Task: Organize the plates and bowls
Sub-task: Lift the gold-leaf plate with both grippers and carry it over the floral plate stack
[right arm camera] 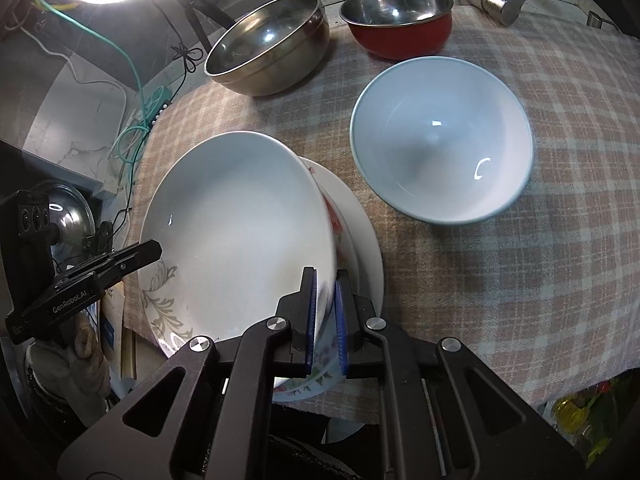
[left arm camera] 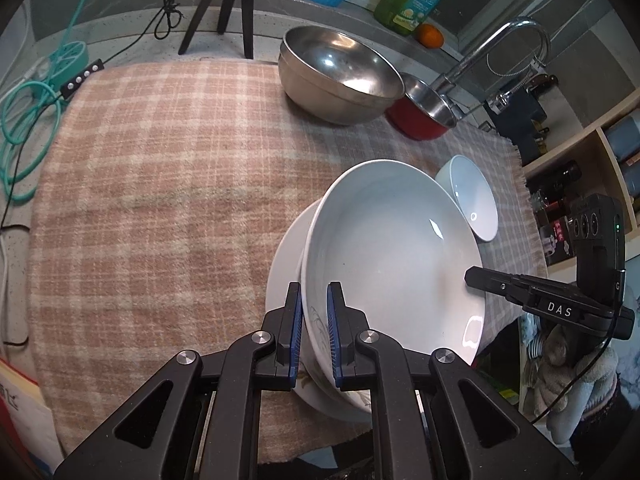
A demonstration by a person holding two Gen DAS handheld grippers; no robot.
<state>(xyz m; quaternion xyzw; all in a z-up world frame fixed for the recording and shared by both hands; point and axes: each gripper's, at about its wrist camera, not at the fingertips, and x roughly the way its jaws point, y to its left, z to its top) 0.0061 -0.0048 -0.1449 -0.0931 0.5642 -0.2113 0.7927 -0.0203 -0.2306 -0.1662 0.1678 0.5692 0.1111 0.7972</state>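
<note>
A deep white ceramic plate with a leaf pattern (left arm camera: 392, 248) is pinched at opposite rims by the left hand-held gripper (left arm camera: 314, 332) and right hand-held gripper (right arm camera: 326, 320), tilted just over a floral plate on a flat white plate (right arm camera: 364, 240). Glazed ware is judged stiff, slippery, breakable; rim grips suit it. The white bowl (right arm camera: 440, 140), steel bowl (right arm camera: 268, 44) and red bowl (right arm camera: 400, 20) are seen empty.

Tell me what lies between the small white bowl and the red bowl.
Only bare checked cloth lies between the small white bowl and the red bowl, apart from each other; the right wrist view shows it.
</note>
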